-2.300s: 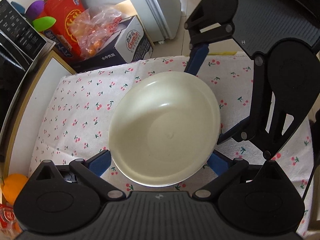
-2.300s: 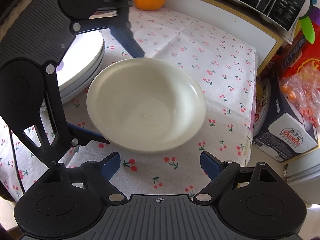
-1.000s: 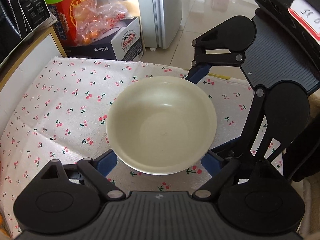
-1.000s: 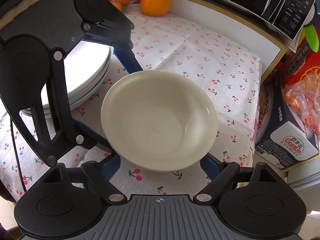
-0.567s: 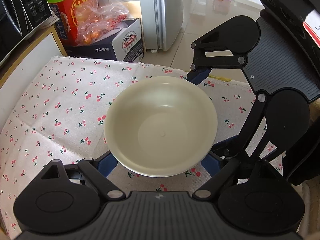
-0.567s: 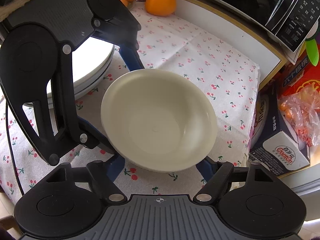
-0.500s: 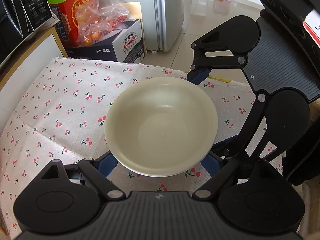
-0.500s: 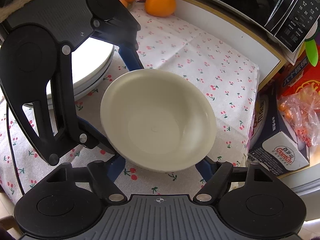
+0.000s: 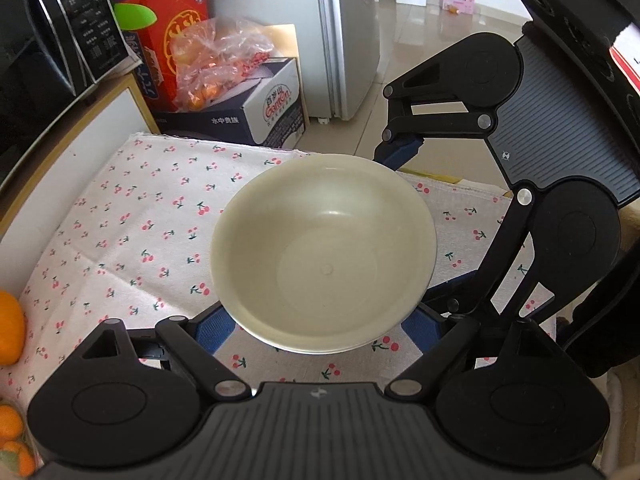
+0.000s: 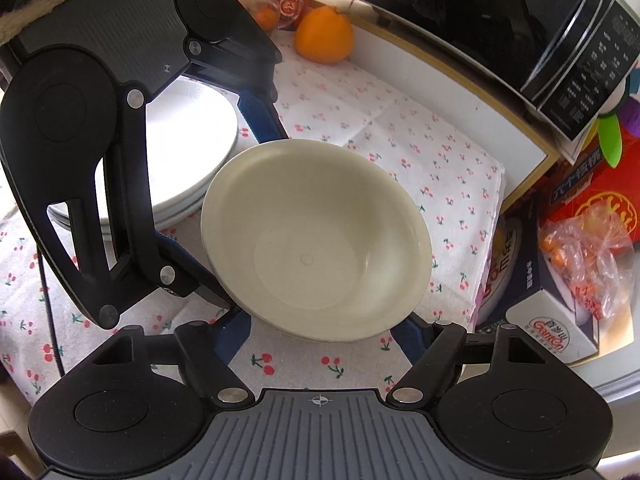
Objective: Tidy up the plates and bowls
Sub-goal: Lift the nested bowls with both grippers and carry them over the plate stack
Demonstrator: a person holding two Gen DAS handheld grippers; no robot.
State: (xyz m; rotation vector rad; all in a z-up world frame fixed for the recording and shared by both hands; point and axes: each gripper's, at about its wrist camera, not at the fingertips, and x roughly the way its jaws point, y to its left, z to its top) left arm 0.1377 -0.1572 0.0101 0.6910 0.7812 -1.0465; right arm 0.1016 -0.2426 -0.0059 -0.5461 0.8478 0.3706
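Note:
A cream bowl (image 9: 324, 256) is held above the cherry-print tablecloth (image 9: 132, 224), tilted a little. My left gripper (image 9: 320, 330) has its blue fingers wide apart under the bowl's near edge, on either side. My right gripper (image 10: 320, 334) has its fingers spread under the bowl (image 10: 316, 256) the same way from the opposite side. Each gripper shows in the other's view, with a blue finger (image 9: 400, 150) at the bowl's far rim. A stack of white plates (image 10: 188, 152) sits on the cloth behind the left gripper's body in the right wrist view.
A microwave (image 10: 520, 28) stands along the counter's back. Oranges (image 10: 324, 34) lie at one end of the cloth. Past the table's edge stand a cardboard box (image 9: 256, 108) with a bag of fruit, a red box and a fridge (image 9: 344, 32).
The bowl has come up off the cloth between both grippers and now sits higher, tilted slightly. Both grippers rose with it.

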